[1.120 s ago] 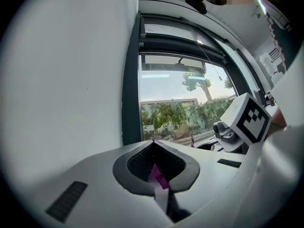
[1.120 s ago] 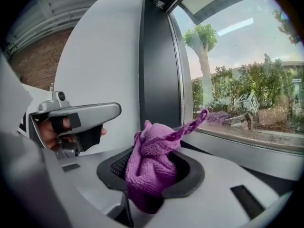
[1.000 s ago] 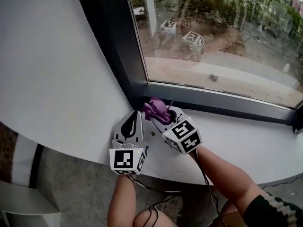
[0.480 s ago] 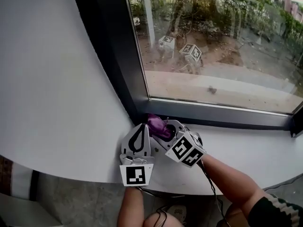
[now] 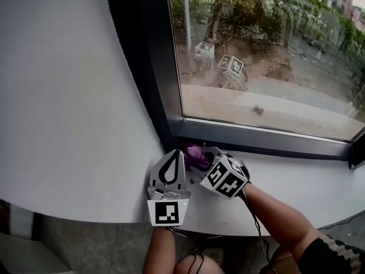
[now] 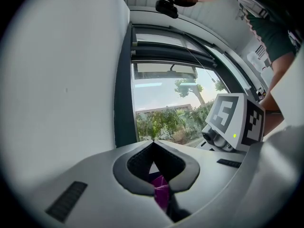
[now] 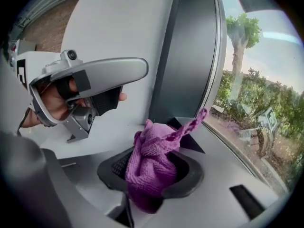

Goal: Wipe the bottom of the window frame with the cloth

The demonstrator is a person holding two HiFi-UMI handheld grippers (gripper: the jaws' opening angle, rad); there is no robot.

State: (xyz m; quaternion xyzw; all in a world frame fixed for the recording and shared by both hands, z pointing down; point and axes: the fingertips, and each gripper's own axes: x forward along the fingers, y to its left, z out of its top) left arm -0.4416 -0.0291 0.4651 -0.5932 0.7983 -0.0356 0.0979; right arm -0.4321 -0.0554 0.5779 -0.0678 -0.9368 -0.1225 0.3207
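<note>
Cloth [image 7: 153,160]: purple knit, bunched into a lump, with one twisted tail sticking up toward the dark upright of the window frame [image 5: 256,137]. It sits at the left end of the frame's bottom rail, in the corner where the white sill [image 5: 302,173] meets the wall [image 5: 68,96].

Hard to see:
- The head view shows only the top of the cloth. The gripper bodies and the right marker cube [image 5: 225,177] cover the rest, so I can't tell whether the cloth touches the rail.
- The lower part of the lump sits down inside the jaw pads.
- The left gripper view shows a purple sliver low in the slot between its pads. I can't tell whether it is pinched there or just seen through the gap.

Right gripper [image 7: 151,184]: jaws narrow, clamped on the cloth, with the pads ringing the lump.

Left gripper [image 6: 153,144]: tips together, only the oval pad gap left. It lies just beside the right one, pointed at the same corner.
</note>
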